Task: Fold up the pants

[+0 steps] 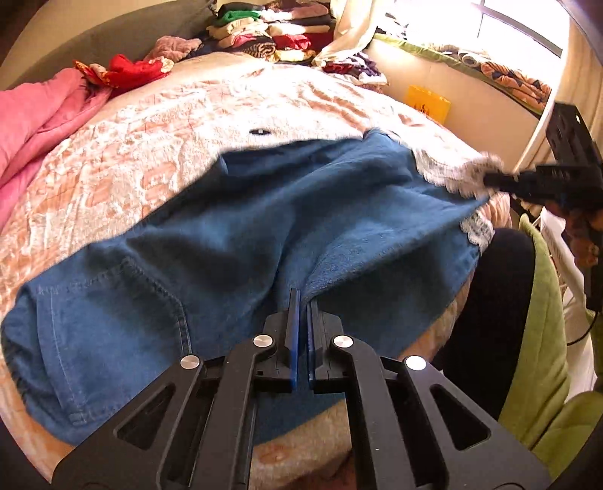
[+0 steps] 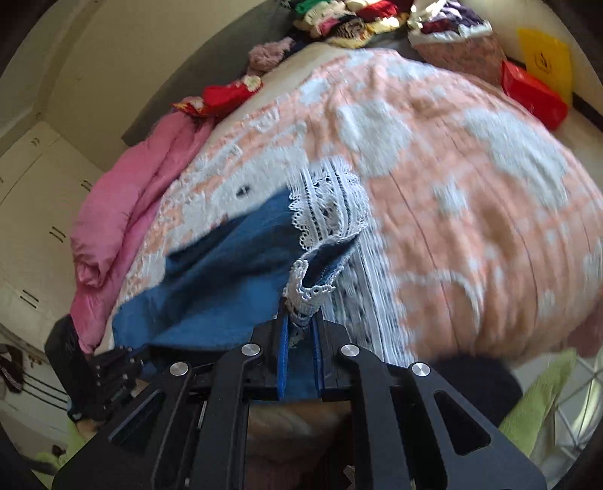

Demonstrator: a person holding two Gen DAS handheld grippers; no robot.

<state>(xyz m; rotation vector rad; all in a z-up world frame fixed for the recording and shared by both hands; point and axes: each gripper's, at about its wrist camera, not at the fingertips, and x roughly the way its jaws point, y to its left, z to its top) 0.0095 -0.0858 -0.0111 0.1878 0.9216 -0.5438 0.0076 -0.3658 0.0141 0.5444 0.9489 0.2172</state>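
Left wrist view: blue pants [image 1: 241, 241] are lying spread across a peach-and-white bedspread [image 1: 150, 158], waistband at the left, legs running away to the right.
Left claw [image 1: 303, 301]: its blue pads are pressed together on a pinch of denim at the near edge of the pants, roughly mid-length.
Right claw [image 1: 490, 179]: it is reaching in from the far right, meeting the white lace hem [image 1: 456, 169] of a leg.
Right wrist view: the right claw [image 2: 301, 320] is clamped on that lace hem [image 2: 324, 211], with gathered lace and denim bunching between its pads; the pants [image 2: 211, 286] are stretching away to its left, the left claw [image 2: 113, 367] showing low at the left edge.
Long axis: the pants are running left to right between the two claws, so the right hand is holding the hem end and the left hand is nearer the waistband.
Likely next move: carrying the hem end along that axis toward the waistband to halve the length.
Background: a pink quilt [image 1: 34, 120] and stacked clothes [image 1: 264, 34] are sitting well apart from the pants.
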